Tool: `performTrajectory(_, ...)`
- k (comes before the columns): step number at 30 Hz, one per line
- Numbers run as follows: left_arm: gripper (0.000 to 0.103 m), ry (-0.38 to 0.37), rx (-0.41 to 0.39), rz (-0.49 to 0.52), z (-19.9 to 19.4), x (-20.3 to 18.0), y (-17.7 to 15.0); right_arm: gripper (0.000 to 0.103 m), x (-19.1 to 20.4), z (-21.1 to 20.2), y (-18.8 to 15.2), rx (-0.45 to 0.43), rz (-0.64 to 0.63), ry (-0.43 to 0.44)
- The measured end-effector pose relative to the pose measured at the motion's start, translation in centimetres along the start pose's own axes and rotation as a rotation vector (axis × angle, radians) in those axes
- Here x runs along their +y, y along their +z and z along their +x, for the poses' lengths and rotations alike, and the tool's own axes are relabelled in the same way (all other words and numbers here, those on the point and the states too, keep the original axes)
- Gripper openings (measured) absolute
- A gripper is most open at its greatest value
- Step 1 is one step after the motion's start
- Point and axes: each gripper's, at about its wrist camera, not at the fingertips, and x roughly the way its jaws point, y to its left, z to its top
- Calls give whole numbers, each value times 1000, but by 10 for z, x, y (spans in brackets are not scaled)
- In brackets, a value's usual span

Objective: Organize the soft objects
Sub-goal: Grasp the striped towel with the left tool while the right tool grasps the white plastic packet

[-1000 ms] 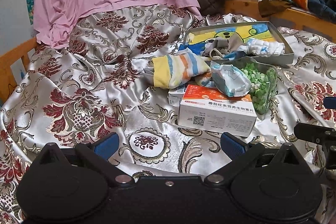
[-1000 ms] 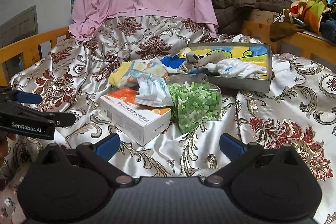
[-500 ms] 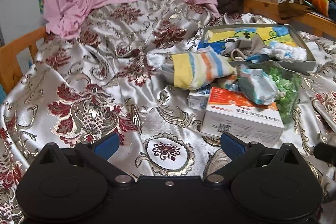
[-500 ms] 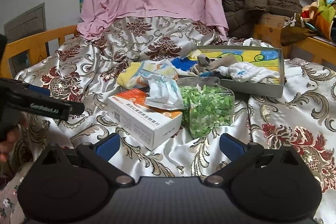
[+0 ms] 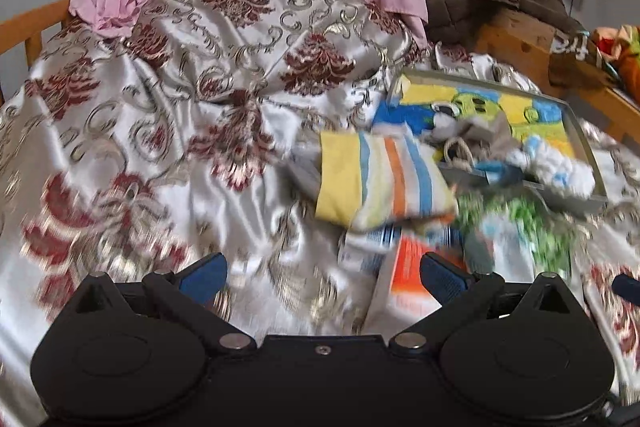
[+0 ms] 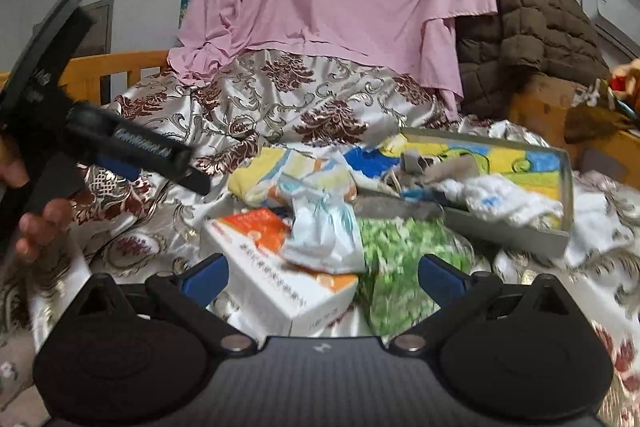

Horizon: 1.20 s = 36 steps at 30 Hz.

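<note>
- The left gripper (image 5: 322, 273) hangs with fingers spread and empty above a silver damask bedspread (image 5: 168, 131).
- One yellow, orange and blue striped sock (image 5: 380, 183) lies ahead of it, to the right, on one orange-and-white carton (image 5: 404, 279).
- The right gripper (image 6: 322, 273), also spread and empty, faces that carton, one bag of green pieces (image 6: 404, 247) and one crumpled white wrapper (image 6: 324, 231).
- One shallow grey box (image 6: 520, 231) beyond holds a white sock (image 6: 504, 197).

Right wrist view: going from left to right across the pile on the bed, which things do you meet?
Left gripper → orange-and-white carton → crumpled white packet → green bag → white sock in the gray tray.
</note>
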Motion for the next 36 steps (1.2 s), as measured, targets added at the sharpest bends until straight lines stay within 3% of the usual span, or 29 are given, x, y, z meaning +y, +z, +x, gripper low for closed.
performTrajectory(7, 102, -99, 34, 2, 38, -14, 41, 103, -6, 36, 11, -19, -74, -18)
performTrajectory(17, 102, -193, 102, 15, 86, -50, 69, 103, -21, 62, 8, 12, -23, 27)
performTrajectory(36, 94, -115, 201, 33, 122, -67, 74, 101, -28, 80, 15, 23, -3, 67)
